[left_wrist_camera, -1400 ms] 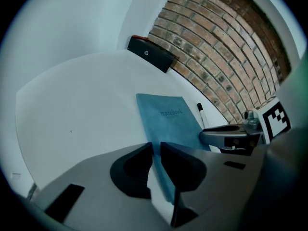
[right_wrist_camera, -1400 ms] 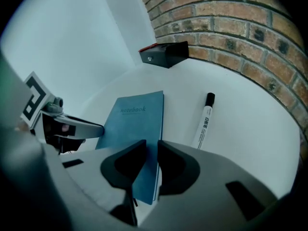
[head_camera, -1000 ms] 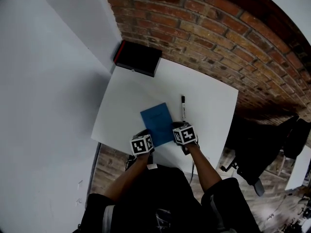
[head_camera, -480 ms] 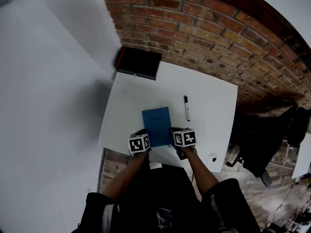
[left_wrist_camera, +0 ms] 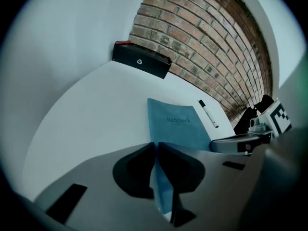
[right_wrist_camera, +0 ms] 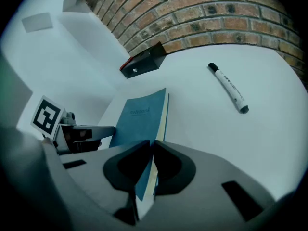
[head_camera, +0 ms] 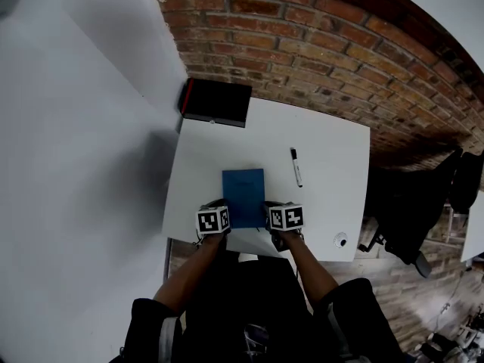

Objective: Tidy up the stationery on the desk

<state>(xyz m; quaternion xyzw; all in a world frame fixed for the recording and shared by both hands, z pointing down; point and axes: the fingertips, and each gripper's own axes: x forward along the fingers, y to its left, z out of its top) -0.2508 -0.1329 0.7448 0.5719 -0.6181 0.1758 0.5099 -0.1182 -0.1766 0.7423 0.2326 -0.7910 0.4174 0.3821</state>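
Notebook [head_camera: 243, 197], blue w/ "notebook" on cover, pinched at near corners by left gripper [head_camera: 214, 219] & right gripper [head_camera: 284, 216].

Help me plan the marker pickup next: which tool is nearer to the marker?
Right. The right tool grips the notebook's near right corner, the marker lying beyond it to the right; the left tool grips the near left corner, across the notebook.

Both forearms, left forearm [head_camera: 185, 282] and right forearm [head_camera: 310, 267], reach forward from the torso. We see the left gripper [head_camera: 222, 209] and right gripper [head_camera: 269, 206] level with each other, marker cubes uppermost. Each has its jaws closed on one near edge of the notebook [head_camera: 243, 191], left and right.
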